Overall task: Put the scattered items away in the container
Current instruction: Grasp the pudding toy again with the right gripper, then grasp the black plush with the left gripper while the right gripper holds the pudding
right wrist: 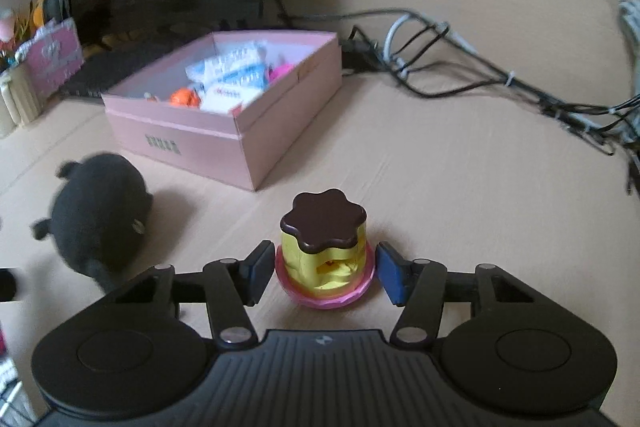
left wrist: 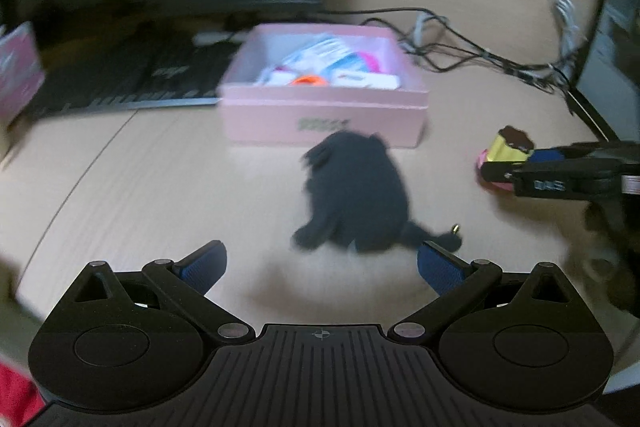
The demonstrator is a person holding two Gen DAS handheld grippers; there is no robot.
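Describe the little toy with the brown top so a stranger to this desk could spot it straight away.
Start at the pink box on the wooden desk. On the desk in front of the box's corner stands the toy, between the pads of the right hand-held gripper. Unlike the black plush beside it, it is a small yellow pudding with a brown flower-shaped top and pink base.

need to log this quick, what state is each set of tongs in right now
Left tongs: open, empty, with the black plush toy just ahead.
Right tongs: open around the pudding toy, small gaps at both pads, not gripping yet.
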